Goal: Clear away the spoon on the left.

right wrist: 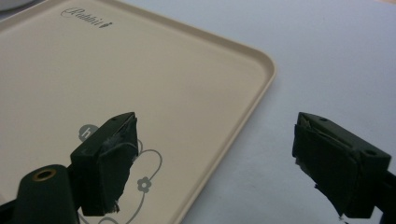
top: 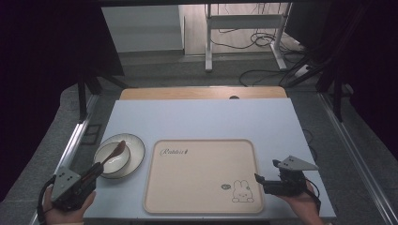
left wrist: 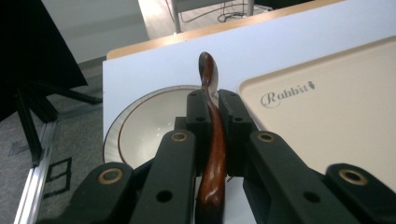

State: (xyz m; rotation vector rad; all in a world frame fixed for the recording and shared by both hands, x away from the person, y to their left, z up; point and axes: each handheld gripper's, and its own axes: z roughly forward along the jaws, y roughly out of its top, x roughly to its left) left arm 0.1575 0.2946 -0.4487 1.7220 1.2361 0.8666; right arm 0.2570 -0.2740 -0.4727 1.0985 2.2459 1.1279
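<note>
Nearest the person, the left gripper (top: 89, 176) has its jaws closed on the handle of a brown wooden spoon (left wrist: 212, 140), gripping it partway along so the bowl end juts out ahead of the fingertips and hangs over the white bowl (top: 114, 157) sitting on a rimmed plate (top: 137, 154) at the table's left. On the other side, the right gripper (top: 266, 174) rests low at the right edge of the beige tray (top: 202, 206), its jaws spread wide with nothing between them, one jaw over the rabbit print and the other over the bare grey-blue table (top: 197, 117). The spoon is thus held clear of the dish, just left of the tray. The handle is smooth, glossy and curved, and the pads hold only a narrow band of it, so I judge it could pivot or slide in the grip if the hand tilts or swings quickly. A low carry towards the tray could clip the bowl's rim or the tray's raised lip and knock the dish. Farther off lie the wooden table edge and the floor cables.
</note>
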